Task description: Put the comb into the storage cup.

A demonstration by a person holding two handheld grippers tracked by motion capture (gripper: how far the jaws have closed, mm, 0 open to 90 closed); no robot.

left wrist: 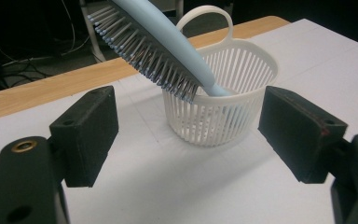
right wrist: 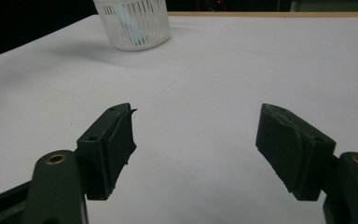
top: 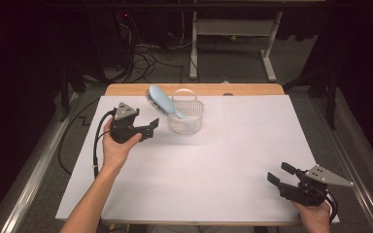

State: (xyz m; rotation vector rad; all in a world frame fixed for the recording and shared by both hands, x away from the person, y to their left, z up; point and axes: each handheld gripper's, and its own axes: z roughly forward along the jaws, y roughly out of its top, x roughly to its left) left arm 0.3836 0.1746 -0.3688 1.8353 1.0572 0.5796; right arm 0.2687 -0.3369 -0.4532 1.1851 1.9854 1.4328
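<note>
A light blue hairbrush (top: 161, 100) stands handle-down in a white slatted basket (top: 186, 116) at the back middle of the white table, its bristled head leaning out to the left. My left gripper (top: 151, 127) hovers just left of the basket, open and empty, pointing at it. In the left gripper view the hairbrush (left wrist: 168, 51) slants over the basket (left wrist: 223, 100) between the wide-apart jaws. My right gripper (top: 279, 174) is held near the front right corner, open with nothing in it. The right gripper view shows the basket (right wrist: 133, 23) far off at the top left.
The white sheet (top: 233, 145) covers most of the wooden table (top: 194, 89). Behind the table are desk legs (top: 269, 53) and loose cables (top: 145, 58) on the floor. A metal rail (top: 354, 165) runs along the right side.
</note>
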